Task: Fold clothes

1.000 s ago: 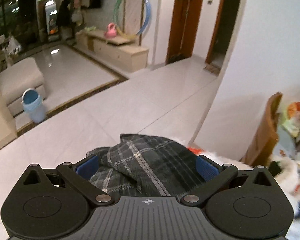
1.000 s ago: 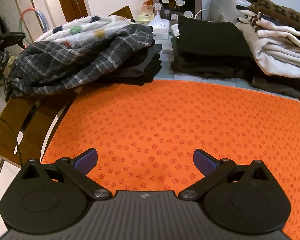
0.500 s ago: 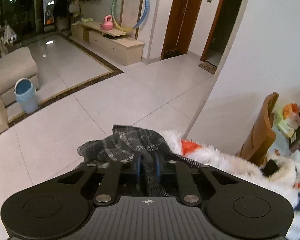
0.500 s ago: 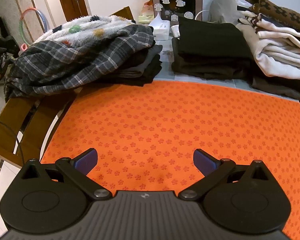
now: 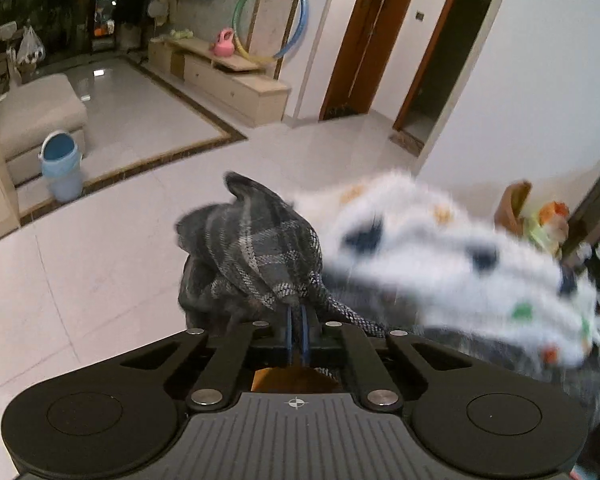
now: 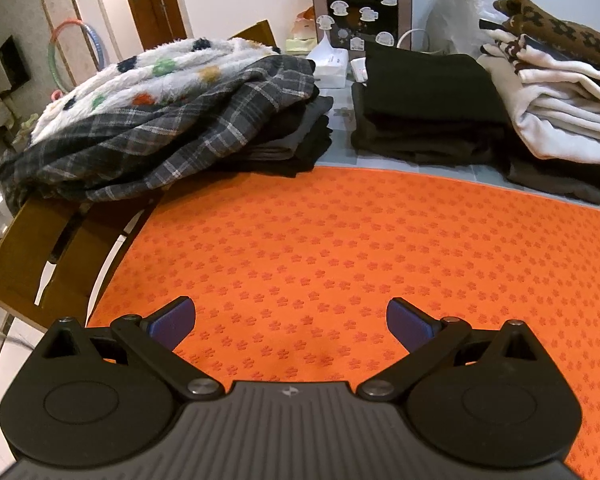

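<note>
- left gripper [image 5: 296, 330]: jaws pinched tight on a bunched edge of the plaid garment [image 5: 256, 256], cloth wadded up at 12 o'clock just past the fingertips. Edge grip, likely so it can be dragged off the pile in one piece.
- fluffy spotted blanket [image 5: 440, 256] lies on top of the plaid at 2–3 o'clock in the left wrist view. It is blurred, so detail is unreadable. It could ride along when the plaid is pulled.
- right gripper [image 6: 291, 320]: jaws spread wide, nothing between them, hovering over the orange mat [image 6: 340, 248]. Looks parked there to catch the garment once it lands.
- In the right wrist view the plaid garment [image 6: 172, 132] sits at 10–11 o'clock, draped over a stack of dark clothes [image 6: 300, 140] at the mat's far left corner, hanging off toward a wooden chair [image 6: 32, 248].
- Folded piles along the far edge: black stack [image 6: 424, 108] at 12–1 o'clock, cream stack [image 6: 556, 108] at 2 o'clock. Judged as done work kept off the mat.
- Step in hand, my read: fetching the next unfolded item; folding of it not yet begun.
- Risk: blanket sliding off the table edge.
</note>
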Available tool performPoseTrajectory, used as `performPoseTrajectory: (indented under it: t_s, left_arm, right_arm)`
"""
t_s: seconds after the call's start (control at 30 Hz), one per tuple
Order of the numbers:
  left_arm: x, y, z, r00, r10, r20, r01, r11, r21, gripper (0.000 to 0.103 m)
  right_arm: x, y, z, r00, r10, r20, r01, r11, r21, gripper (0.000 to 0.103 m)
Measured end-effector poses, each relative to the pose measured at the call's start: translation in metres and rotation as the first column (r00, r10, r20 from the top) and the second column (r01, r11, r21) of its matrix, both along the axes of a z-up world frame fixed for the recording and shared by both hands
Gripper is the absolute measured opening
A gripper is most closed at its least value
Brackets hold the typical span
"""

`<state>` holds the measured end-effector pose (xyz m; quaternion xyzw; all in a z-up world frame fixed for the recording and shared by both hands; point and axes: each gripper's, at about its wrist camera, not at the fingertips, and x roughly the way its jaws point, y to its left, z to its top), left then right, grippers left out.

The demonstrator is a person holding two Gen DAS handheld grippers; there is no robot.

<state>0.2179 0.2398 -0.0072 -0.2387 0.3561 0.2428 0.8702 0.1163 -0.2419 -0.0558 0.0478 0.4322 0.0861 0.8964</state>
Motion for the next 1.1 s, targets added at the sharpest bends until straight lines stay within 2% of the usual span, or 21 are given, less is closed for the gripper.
performPoseTrajectory:
  t_s: [0.07, 0.13, 0.23, 0.27, 0.33, 0.37, 0.4, 0.43, 0.5, 0.57, 0.73, 0.9, 1.1]
  left_arm:
    - [-0.019, -0.008, -0.011, 0.999, -0.011, -0.03, 0.01, 1.0, -0.018, 0.005]
    - [-0.035, -0.022, -0.018, 0.998, -0.035, -0.055, 0.035, 0.999, -0.003, 0.005]
    - [-0.047, -0.045, -0.013, 0.993, -0.105, -0.062, 0.109, 0.992, 0.065, 0.007]
    - [-0.048, -0.051, -0.007, 0.99, -0.129, -0.051, 0.134, 0.987, 0.095, 0.013]
    - [-0.043, -0.063, 0.007, 0.983, -0.183, -0.029, 0.185, 0.971, 0.152, 0.042]
    - [-0.039, -0.069, 0.014, 0.977, -0.211, -0.014, 0.21, 0.961, 0.182, 0.07]
    - [-0.034, -0.075, 0.02, 0.971, -0.24, 0.002, 0.234, 0.949, 0.212, 0.083]
    - [-0.028, -0.078, 0.027, 0.962, -0.274, 0.015, 0.263, 0.934, 0.241, 0.085]
    - [-0.007, -0.089, 0.037, 0.939, -0.343, 0.025, 0.323, 0.905, 0.276, 0.096]
    - [0.011, -0.098, 0.047, 0.912, -0.409, 0.041, 0.38, 0.878, 0.291, 0.1]
    - [0.066, -0.128, 0.059, 0.831, -0.554, 0.049, 0.514, 0.798, 0.315, 0.103]
    - [0.126, -0.159, 0.052, 0.742, -0.67, 0.0, 0.628, 0.695, 0.349, 0.103]
    - [0.179, -0.19, 0.026, 0.63, -0.765, -0.134, 0.732, 0.528, 0.43, 0.103]
  right_arm:
    - [-0.001, 0.001, 0.0, 1.0, 0.007, 0.0, -0.007, 1.0, 0.002, 0.102]
    - [-0.001, 0.002, -0.001, 1.0, 0.012, 0.0, -0.012, 1.0, 0.002, 0.102]
    - [-0.002, 0.003, 0.0, 1.0, 0.02, 0.0, -0.02, 1.0, 0.002, 0.102]
    - [-0.003, 0.003, 0.0, 1.0, 0.023, 0.0, -0.023, 1.0, 0.002, 0.102]
    - [-0.002, 0.003, 0.0, 1.0, 0.026, 0.002, -0.026, 1.0, 0.004, 0.102]
    - [-0.002, 0.003, 0.0, 1.0, 0.027, 0.004, -0.027, 1.0, 0.005, 0.102]
    - [-0.002, 0.003, 0.0, 1.0, 0.028, 0.005, -0.028, 1.0, 0.005, 0.102]
    - [-0.002, 0.002, 0.0, 1.0, 0.026, 0.006, -0.026, 1.0, 0.007, 0.102]
    - [-0.002, 0.0, 0.0, 1.0, 0.022, 0.007, -0.022, 1.0, 0.01, 0.102]
    - [-0.001, -0.002, -0.001, 1.0, 0.015, 0.007, -0.015, 1.0, 0.01, 0.102]
    - [0.003, -0.012, -0.003, 1.0, -0.019, 0.003, 0.019, 1.0, 0.013, 0.102]
    - [0.007, -0.021, -0.007, 0.998, -0.057, -0.007, 0.057, 0.998, 0.012, 0.102]
    - [0.012, -0.031, -0.013, 0.995, -0.101, -0.026, 0.101, 0.995, 0.011, 0.102]
